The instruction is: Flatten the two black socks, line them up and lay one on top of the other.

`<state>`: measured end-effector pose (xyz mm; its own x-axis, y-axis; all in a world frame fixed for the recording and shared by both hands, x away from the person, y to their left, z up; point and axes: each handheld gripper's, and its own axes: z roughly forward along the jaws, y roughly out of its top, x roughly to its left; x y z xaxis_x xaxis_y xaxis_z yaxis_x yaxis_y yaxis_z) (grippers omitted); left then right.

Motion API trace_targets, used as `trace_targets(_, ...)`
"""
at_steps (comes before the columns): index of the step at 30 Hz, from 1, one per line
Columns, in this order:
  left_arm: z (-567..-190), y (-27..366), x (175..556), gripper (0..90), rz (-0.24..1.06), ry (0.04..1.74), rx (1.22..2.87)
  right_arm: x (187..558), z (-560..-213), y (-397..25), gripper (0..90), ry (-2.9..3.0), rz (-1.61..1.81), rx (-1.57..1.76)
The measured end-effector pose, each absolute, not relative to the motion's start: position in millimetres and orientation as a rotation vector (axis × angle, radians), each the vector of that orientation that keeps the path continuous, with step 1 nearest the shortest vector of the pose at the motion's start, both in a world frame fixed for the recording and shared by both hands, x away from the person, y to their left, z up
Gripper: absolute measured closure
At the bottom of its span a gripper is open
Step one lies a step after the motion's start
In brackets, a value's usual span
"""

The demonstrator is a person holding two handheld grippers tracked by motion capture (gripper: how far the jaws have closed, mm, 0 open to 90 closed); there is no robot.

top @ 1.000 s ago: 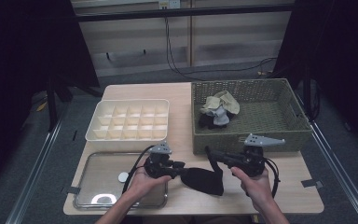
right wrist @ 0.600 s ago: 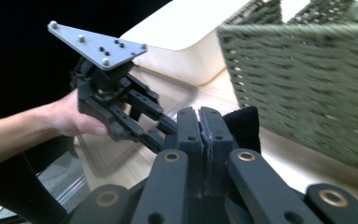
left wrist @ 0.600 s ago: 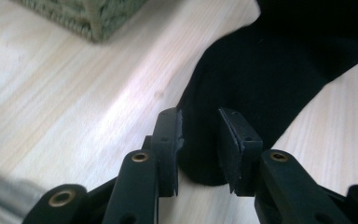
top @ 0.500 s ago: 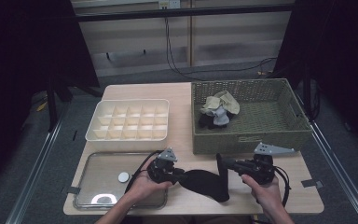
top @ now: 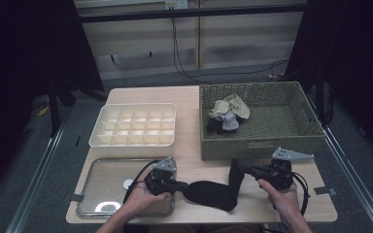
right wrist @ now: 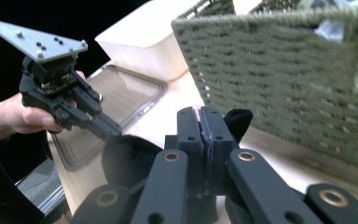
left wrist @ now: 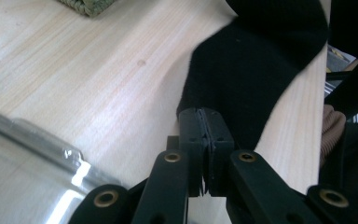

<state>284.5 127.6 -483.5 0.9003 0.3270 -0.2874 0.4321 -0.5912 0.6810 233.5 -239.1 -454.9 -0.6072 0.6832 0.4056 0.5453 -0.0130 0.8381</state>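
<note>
Black sock (top: 212, 191) lies on the bench (top: 189, 145) near its front edge, between the two hands, just in front of the wicker basket (top: 260, 145). Left tongs (top: 178, 185) are clenched on one end of the sock; in the left gripper view the jaws stand pressed together with black fabric pinched at their tips. Right tongs (top: 237, 169) are clenched on the other end, which stands lifted off the bench and folded upward.

Metal tray (top: 108, 174) sits under the left hand; divided white organiser (top: 135, 141) behind it. More socks (top: 227, 114) sit in the basket.

Risks, as I judge them: both grips take only a thin edge of fabric, so any pull apart could slip the sock free from one side. The sock lies close to the bench's front edge; a dropped end might slide off. The right tongs work close to the basket wall and could snag the weave.
</note>
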Motion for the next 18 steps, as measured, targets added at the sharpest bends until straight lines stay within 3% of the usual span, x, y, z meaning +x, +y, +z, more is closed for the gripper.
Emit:
trace_targets(6,-483,140,278,86.0,-0.194,0.574,2.220,229,-458,-243,86.4,2.115,1.677,1.358)
trace_targets(13,-472,139,279,81.9,-0.170,0.556,2.162,213,-466,-256,72.8,2.129,1.612,1.433)
trace_targets(18,-471,129,280,81.9,-0.173,0.504,2.181,206,-465,-262,72.9,2.099,1.583,1.443)
